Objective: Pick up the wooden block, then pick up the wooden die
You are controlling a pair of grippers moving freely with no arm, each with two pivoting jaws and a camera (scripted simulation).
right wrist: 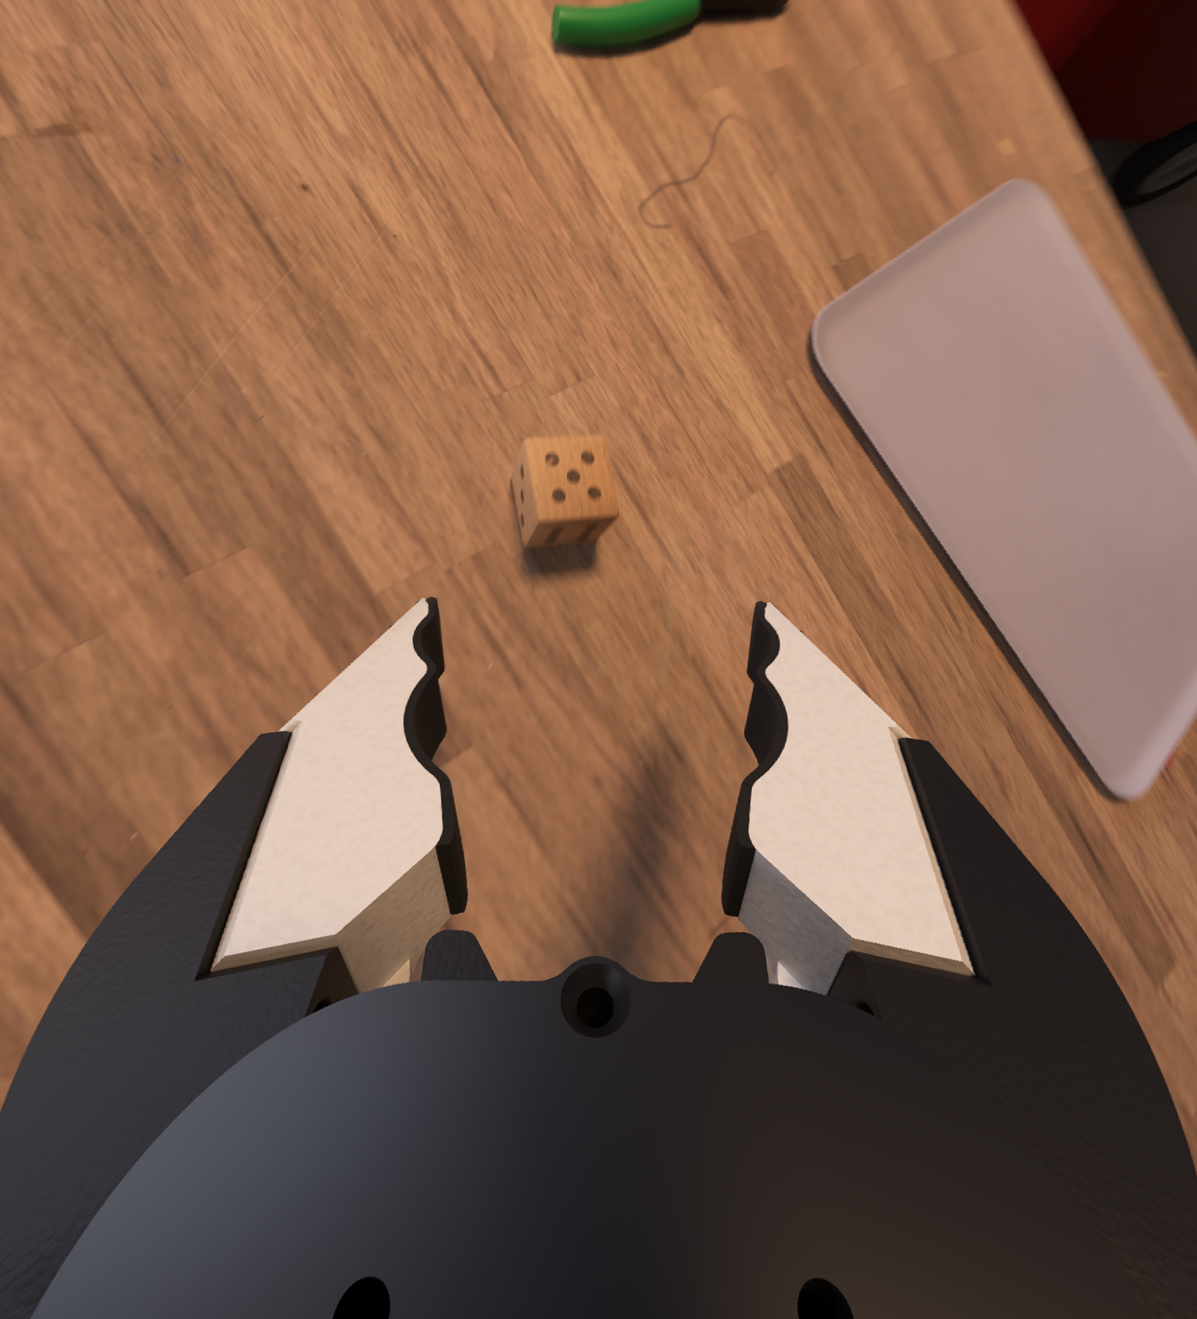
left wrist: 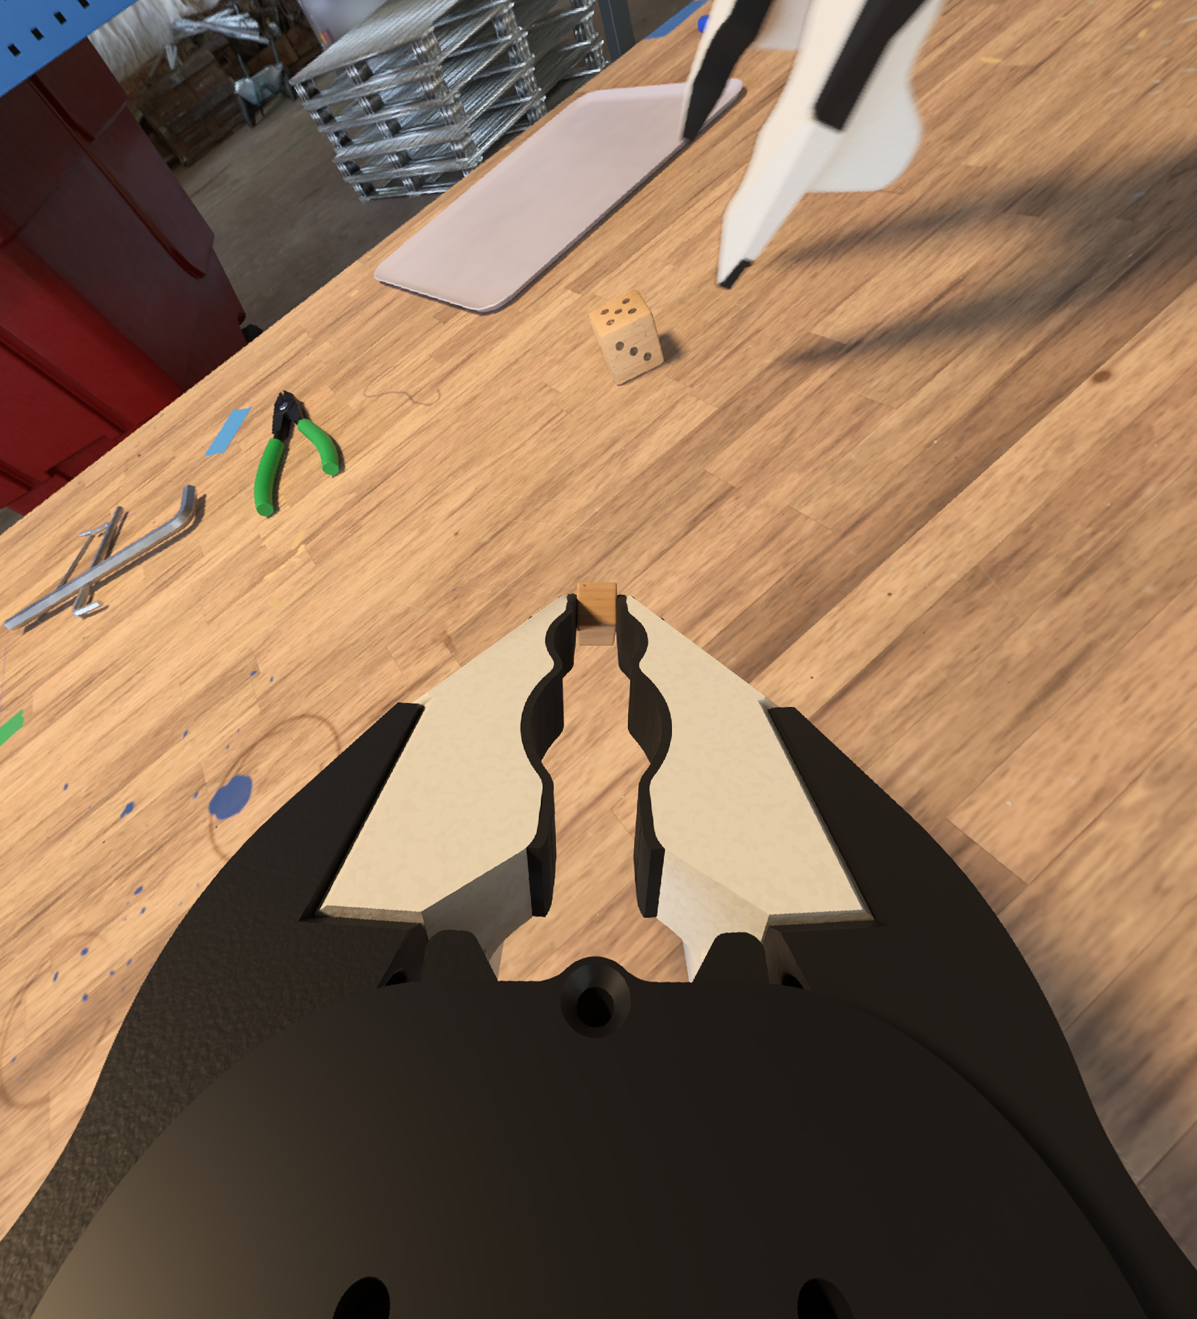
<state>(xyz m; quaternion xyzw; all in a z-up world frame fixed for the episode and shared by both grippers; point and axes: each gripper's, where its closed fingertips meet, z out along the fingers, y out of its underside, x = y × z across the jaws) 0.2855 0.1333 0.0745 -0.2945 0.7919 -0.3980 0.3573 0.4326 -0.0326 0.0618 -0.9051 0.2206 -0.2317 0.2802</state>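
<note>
The small wooden block, square-cut and smooth, sits clamped between the tips of the left gripper, partly hidden by its black pads. Beyond it the wooden die, round-cornered with drilled pips, rests on the grained wooden table ahead of the right gripper, whose fingers are spread apart. A pale rounded tray lies beside it, cut off at the frame's edge.

Tan wooden die with dark pips sits on the streaky brown-grained counter. Pale pinkish-grey tray; cutters with green handles; a blue blotch, perhaps paint. Cream tongs have black pads.
</note>
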